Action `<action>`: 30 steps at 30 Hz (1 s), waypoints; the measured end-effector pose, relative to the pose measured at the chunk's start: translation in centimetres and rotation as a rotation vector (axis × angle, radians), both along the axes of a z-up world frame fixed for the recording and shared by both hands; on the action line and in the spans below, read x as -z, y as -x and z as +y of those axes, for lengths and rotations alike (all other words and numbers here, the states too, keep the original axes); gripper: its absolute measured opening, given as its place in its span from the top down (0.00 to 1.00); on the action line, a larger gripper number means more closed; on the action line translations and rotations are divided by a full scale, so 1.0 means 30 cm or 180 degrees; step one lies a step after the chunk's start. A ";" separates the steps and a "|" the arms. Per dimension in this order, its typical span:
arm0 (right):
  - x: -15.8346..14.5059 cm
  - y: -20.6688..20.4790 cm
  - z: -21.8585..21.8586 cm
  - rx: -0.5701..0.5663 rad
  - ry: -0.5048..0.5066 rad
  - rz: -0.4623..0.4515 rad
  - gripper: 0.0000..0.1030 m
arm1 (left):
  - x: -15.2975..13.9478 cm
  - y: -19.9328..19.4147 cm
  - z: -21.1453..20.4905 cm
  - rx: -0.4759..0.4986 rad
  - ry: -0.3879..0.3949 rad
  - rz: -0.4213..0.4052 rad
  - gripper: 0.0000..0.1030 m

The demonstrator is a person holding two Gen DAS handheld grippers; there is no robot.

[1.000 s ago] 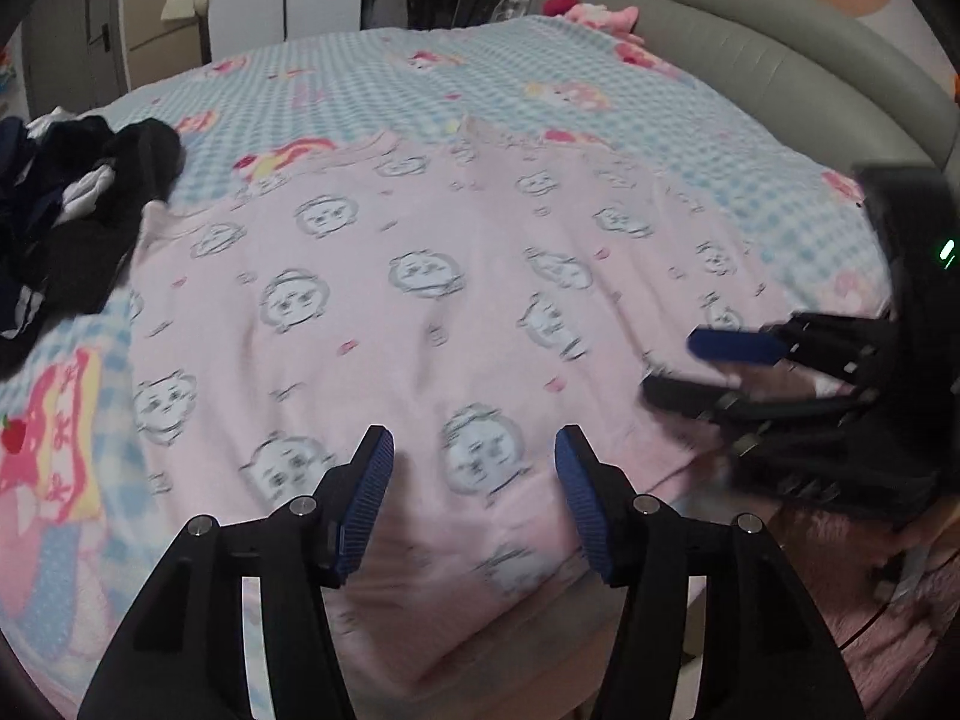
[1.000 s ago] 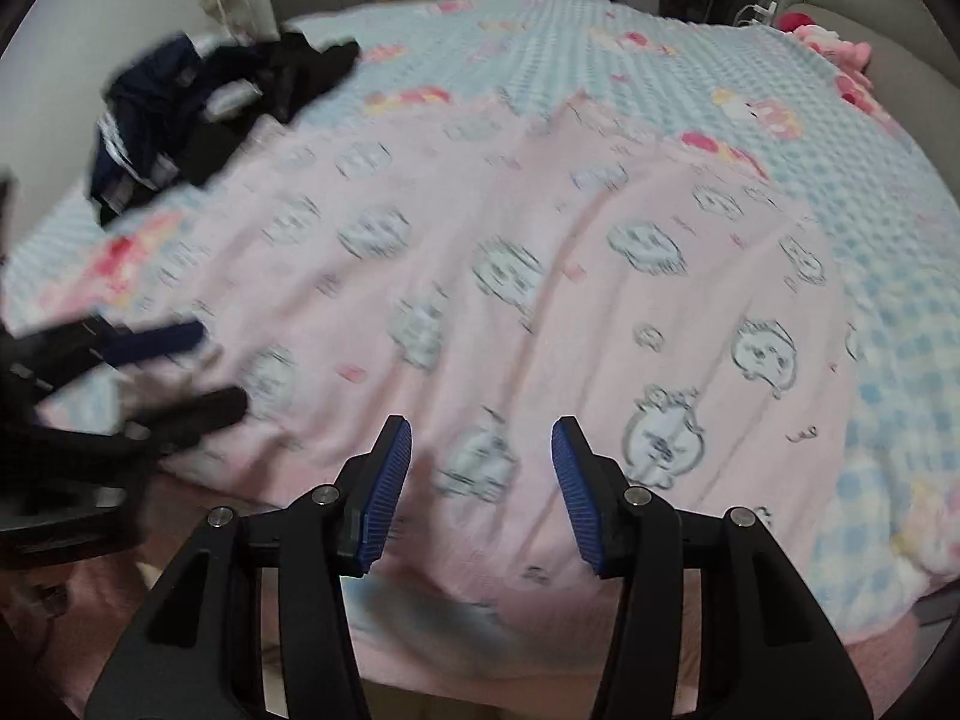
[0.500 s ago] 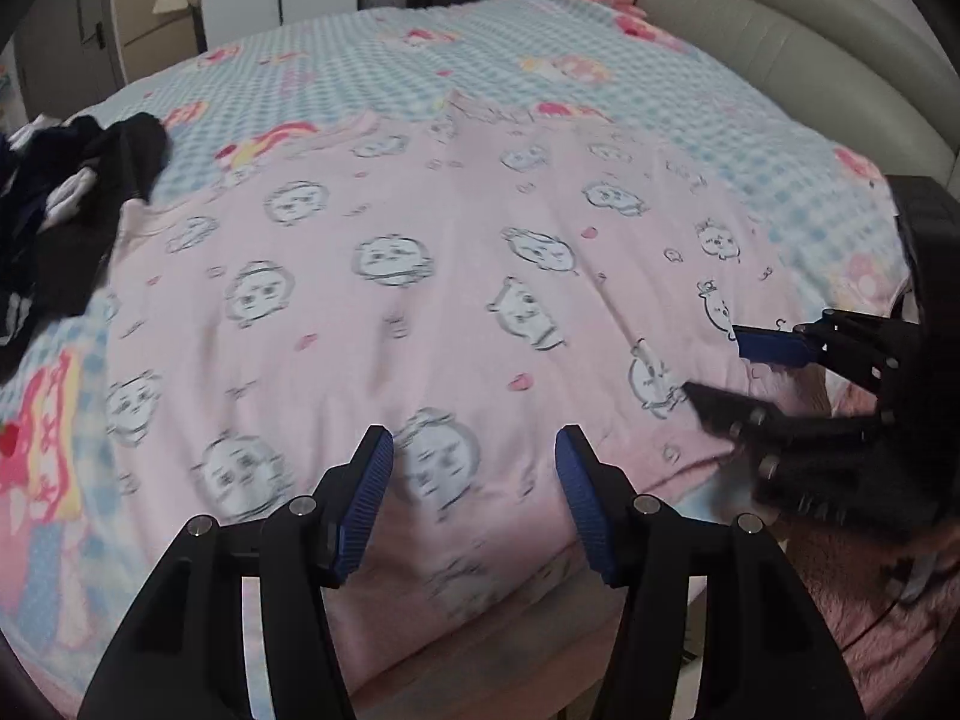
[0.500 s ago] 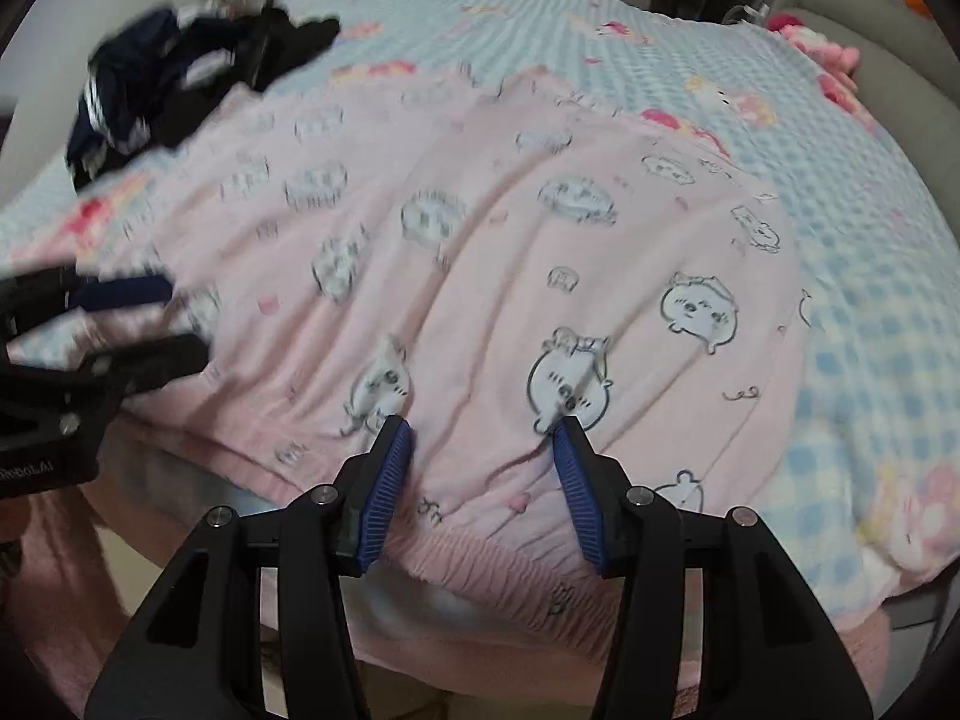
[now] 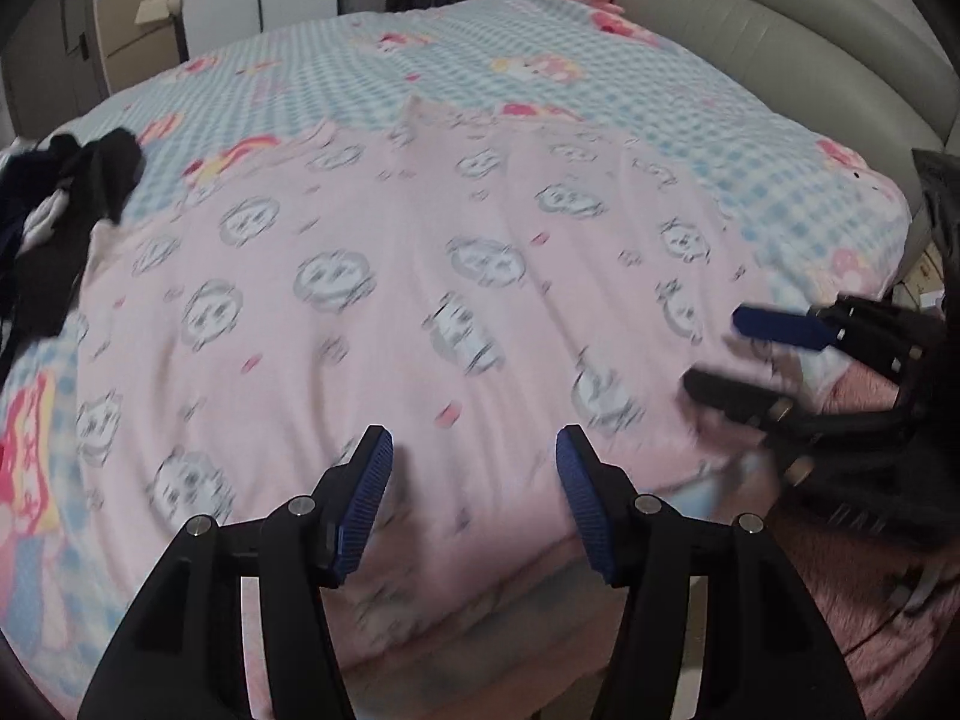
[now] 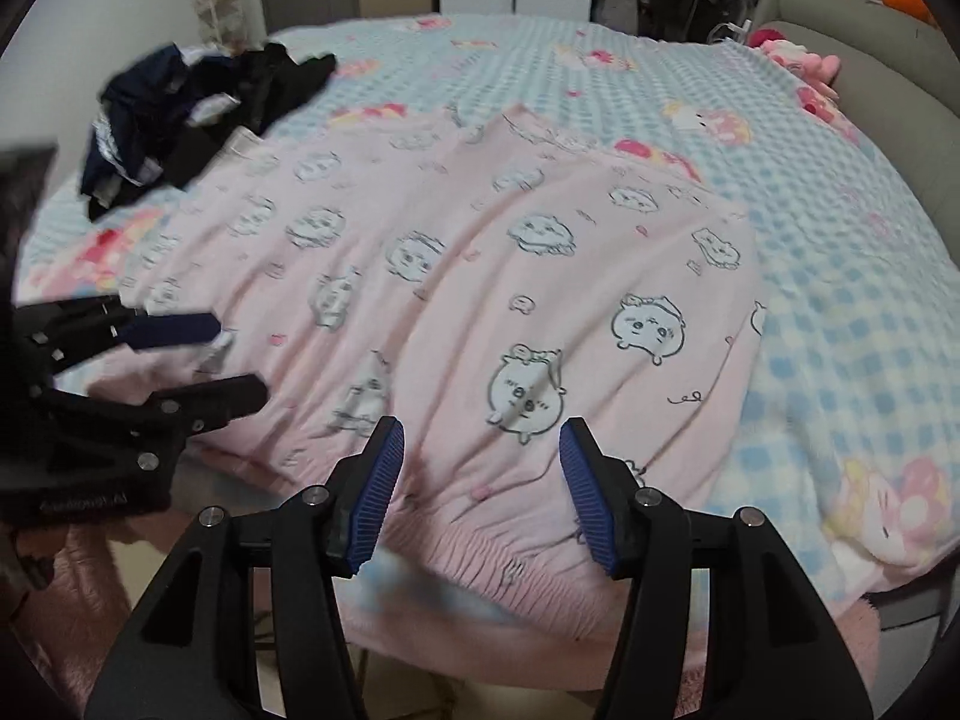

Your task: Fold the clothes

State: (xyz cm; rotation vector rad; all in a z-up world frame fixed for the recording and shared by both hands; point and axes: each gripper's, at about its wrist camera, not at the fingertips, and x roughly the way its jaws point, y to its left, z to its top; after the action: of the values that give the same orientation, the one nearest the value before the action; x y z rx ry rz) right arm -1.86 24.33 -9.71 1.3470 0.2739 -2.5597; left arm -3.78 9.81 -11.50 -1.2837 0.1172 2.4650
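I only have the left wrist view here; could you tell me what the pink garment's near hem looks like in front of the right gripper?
Observer: From the right wrist view, the pink garment ends in a gathered hem draped over the bed's near edge, below the right gripper.
Operator: Thank you. Is that gripper holding the hem?
Observer: No; its jaws are opening, with nothing pinched between them.
Operator: And what is in the dark clothes pile?
Observer: The dark pile holds navy and black pieces with some white fabric, touching the garment's far left corner.

Blue checked bedsheet (image 6: 660,138) is spread over the bed; grey padded headboard (image 5: 750,30) is seen behind, pink plush toy (image 6: 792,54), possibly, beside it.
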 end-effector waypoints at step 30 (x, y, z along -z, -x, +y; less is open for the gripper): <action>0.016 -0.075 0.283 0.0825 0.0310 -0.0131 0.43 | 0.039 -0.020 0.078 0.0094 -0.0467 -0.0387 0.42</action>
State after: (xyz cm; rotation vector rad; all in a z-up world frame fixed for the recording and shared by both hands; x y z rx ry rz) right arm 0.40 32.83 -10.20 1.4822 -0.0359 -2.7061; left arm -3.17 12.14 -12.66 -1.3535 -0.0736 2.3166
